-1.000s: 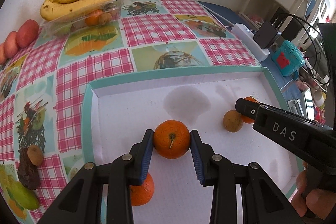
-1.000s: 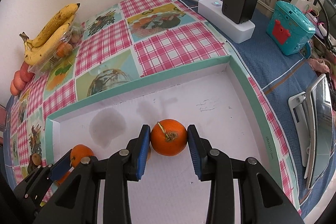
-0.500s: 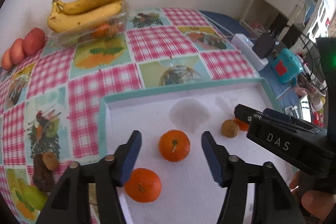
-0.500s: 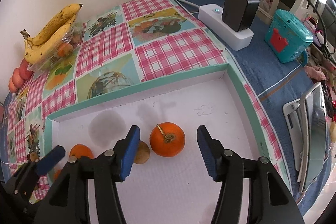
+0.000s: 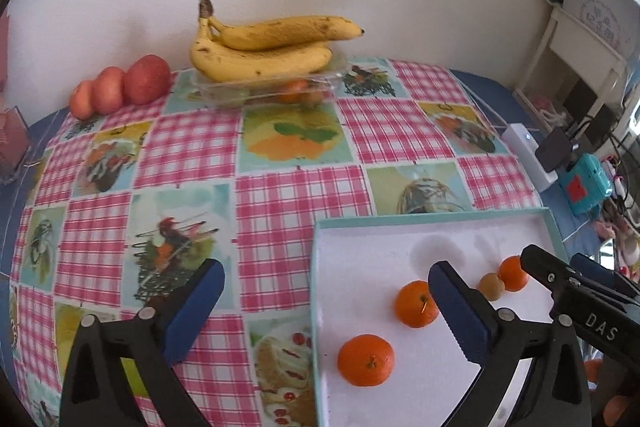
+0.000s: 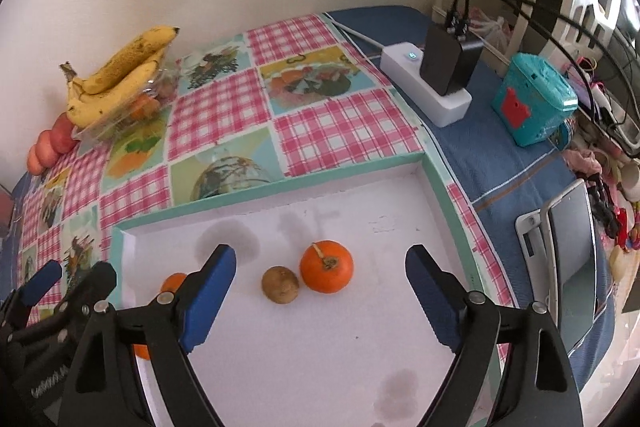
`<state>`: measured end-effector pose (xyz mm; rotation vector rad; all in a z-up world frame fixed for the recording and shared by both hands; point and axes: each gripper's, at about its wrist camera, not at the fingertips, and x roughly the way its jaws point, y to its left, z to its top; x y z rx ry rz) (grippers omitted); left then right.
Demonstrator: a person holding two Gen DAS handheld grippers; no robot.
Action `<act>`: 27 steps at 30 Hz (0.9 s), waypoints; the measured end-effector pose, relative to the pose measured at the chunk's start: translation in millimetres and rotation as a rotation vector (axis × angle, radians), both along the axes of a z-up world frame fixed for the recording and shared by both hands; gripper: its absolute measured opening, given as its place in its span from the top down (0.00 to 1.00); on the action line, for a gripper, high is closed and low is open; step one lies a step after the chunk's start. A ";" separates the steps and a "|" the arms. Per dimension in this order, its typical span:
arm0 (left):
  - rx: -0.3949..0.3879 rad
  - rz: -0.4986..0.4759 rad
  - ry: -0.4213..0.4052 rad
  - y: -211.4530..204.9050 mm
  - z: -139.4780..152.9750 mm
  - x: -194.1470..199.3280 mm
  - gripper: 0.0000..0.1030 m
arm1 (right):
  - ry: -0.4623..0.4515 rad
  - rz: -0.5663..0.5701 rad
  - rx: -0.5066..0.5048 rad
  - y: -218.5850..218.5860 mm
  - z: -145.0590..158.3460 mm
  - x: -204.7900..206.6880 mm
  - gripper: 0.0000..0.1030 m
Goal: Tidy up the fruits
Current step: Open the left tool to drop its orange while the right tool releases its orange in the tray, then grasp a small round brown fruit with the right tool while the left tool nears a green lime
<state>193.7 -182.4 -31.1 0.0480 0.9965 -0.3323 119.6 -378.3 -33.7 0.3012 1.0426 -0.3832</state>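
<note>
You are opening your left gripper [image 5: 326, 307]; its jaws are gaping empty, now lifted away left of the tangerine [image 5: 416, 303] they were clasping, which is sitting inside the teal-rimmed tray [image 5: 400, 221]. You are also opening your right gripper [image 6: 320, 291], its tangerine [image 6: 327, 266] released beside a small brown fruit [image 6: 280, 284]. Both deliveries are looking finished.

"DAS" in white caps on right gripper [image 5: 596, 323] body, left wrist view; other print unreadable.
</note>
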 end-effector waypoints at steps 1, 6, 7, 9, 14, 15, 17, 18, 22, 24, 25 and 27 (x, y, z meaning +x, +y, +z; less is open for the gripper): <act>-0.008 0.004 -0.004 3.2 2.7 -0.4 0.00 | -0.011 0.004 0.001 2.7 3.4 -0.9 0.15; -0.016 0.056 -0.025 23.1 19.6 -3.6 0.00 | -0.056 0.028 -0.012 15.9 17.2 -4.5 0.15; -0.008 0.080 -0.028 28.1 22.6 -4.0 0.00 | -0.068 0.035 -0.015 18.7 20.0 -5.4 0.15; 0.025 0.150 -0.026 40.2 27.6 -3.9 0.00 | -0.090 0.048 -0.008 24.5 24.5 -6.6 0.15; 0.052 0.307 -0.017 84.1 37.1 -4.5 0.00 | -0.106 0.071 0.003 36.4 27.8 -5.8 0.15; 0.051 0.332 -0.014 92.7 37.8 -4.4 0.00 | -0.104 0.079 0.002 39.8 27.6 -4.9 0.15; 0.062 0.387 -0.001 113.1 38.0 -3.3 0.00 | -0.100 0.092 0.005 44.2 26.9 -3.5 0.15; 0.057 0.412 0.007 125.1 38.3 -2.6 0.00 | -0.097 0.099 0.013 47.5 26.3 -2.1 0.15; 0.022 0.493 0.077 166.0 34.4 1.1 0.00 | -0.086 0.134 0.030 62.1 25.5 3.4 0.15; 0.014 0.536 0.108 185.8 33.3 0.4 0.00 | -0.079 0.158 0.028 72.0 26.5 6.7 0.15; 0.014 0.551 0.117 195.9 32.8 -0.5 0.00 | -0.076 0.170 0.026 76.9 26.9 8.0 0.15; 0.019 0.572 0.108 210.7 33.7 -3.2 0.00 | -0.071 0.184 0.024 86.0 27.8 10.1 0.15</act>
